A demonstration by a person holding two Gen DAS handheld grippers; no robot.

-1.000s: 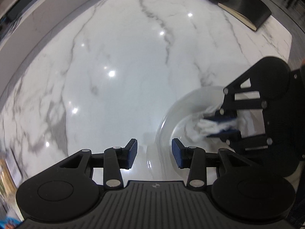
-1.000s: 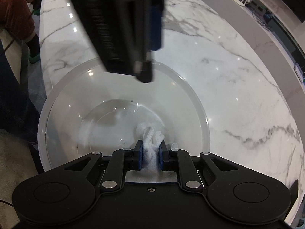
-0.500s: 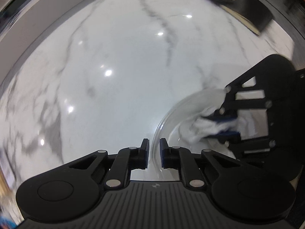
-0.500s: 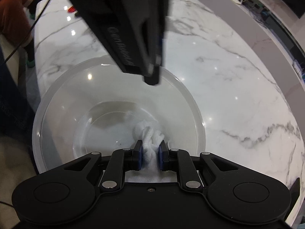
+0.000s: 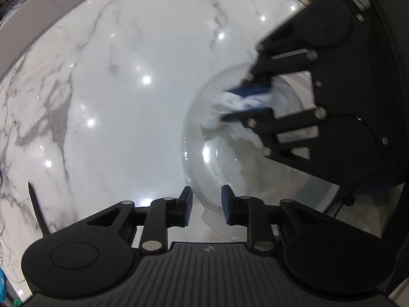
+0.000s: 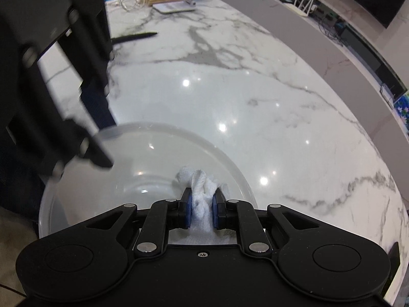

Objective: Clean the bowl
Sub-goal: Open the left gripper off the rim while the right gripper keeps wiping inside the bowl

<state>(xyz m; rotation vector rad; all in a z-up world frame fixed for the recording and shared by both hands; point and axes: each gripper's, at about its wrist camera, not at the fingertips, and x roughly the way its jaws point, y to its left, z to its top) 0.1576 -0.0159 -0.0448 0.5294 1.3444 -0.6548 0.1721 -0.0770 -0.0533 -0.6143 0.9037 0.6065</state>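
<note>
Right hand-held gripper (image 6: 200,211) pinches a crumpled white cloth (image 6: 202,186) against the inner wall of the clear, glossy round bowl (image 6: 143,158). Left hand-held gripper (image 5: 206,207), jaws parted, straddles the bowl's near rim. Bowl sits on grey-veined white marble tabletop (image 6: 255,97).

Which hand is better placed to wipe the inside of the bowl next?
The right. Its tool is already shut on the white cloth inside the clear bowl. The left tool straddles the bowl's rim with its jaws apart and holds no cloth, so it suits steadying.

glossy white marble countertop (image 6: 255,97), grey ledge (image 6: 294,23)
</note>
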